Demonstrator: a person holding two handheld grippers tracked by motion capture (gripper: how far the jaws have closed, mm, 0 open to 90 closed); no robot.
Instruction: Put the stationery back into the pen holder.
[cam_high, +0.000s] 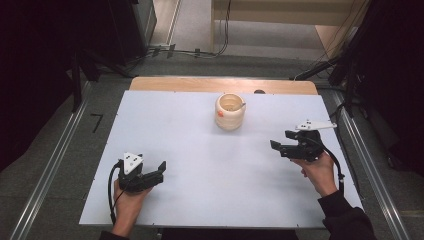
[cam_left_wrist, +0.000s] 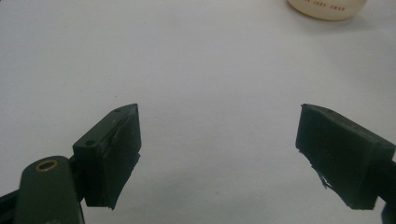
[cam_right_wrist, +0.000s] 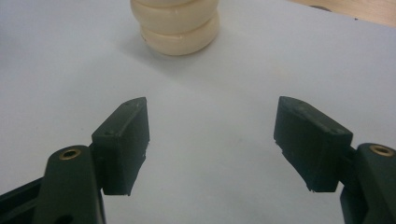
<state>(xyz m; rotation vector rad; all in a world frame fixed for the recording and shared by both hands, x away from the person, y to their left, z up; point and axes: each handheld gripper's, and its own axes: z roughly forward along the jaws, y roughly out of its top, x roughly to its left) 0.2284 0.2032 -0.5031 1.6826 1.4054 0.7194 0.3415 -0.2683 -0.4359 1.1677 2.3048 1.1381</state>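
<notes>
A cream ribbed cup (cam_high: 230, 111) stands upright near the back middle of the white table (cam_high: 200, 160), with a thin utensil handle (cam_high: 243, 105) sticking over its rim. My left gripper (cam_high: 159, 168) rests at the front left, held by a hand, open and empty. In the left gripper view the gripper (cam_left_wrist: 217, 149) has its jaws wide apart, and the cup's base (cam_left_wrist: 327, 8) is at the top right. My right gripper (cam_high: 276, 146) hovers at the right side, open, pointing left. In the right gripper view the gripper (cam_right_wrist: 212, 140) is spread, with the cup (cam_right_wrist: 179, 25) ahead.
A wooden strip (cam_high: 222, 84) runs along the table's far edge. Metal rails (cam_high: 55, 165) flank the table on both sides. Cables (cam_high: 190, 50) lie on the floor beyond, and dark equipment stands at the back left and right.
</notes>
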